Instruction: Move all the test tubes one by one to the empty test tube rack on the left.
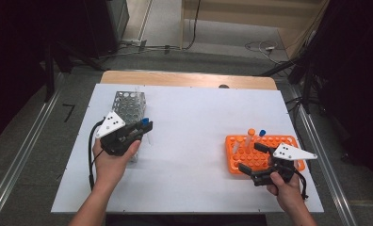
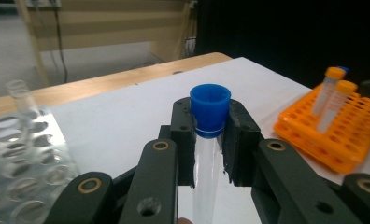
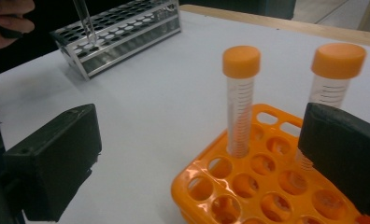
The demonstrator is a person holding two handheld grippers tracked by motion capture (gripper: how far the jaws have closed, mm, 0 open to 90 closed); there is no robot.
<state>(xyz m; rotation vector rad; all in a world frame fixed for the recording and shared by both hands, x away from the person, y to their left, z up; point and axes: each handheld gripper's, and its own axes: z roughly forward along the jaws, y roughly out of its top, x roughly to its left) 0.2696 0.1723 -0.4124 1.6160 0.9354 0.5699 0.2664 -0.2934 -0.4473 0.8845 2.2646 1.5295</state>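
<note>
My left gripper (image 1: 136, 131) is shut on a clear tube with a blue cap (image 2: 210, 106), which sticks out past the fingertips; the tube (image 1: 145, 123) hangs just right of the metal rack (image 1: 128, 101). In its own view the left gripper (image 2: 210, 135) pinches the tube below the cap. My right gripper (image 1: 254, 158) stands open over the near left part of the orange rack (image 1: 288, 140). In the right gripper view (image 3: 199, 158) the jaws are wide apart with an orange-capped tube (image 3: 240, 102) ahead between them, untouched, and a second one (image 3: 335, 74) by the right jaw.
The orange rack (image 3: 188, 182) also holds a blue-capped tube (image 1: 262, 133). An uncapped clear tube (image 2: 22, 95) stands in the metal rack (image 2: 33, 163). Both racks sit on a white board (image 1: 194, 127) on a wooden table (image 1: 189, 79). Cables lie on the floor beyond.
</note>
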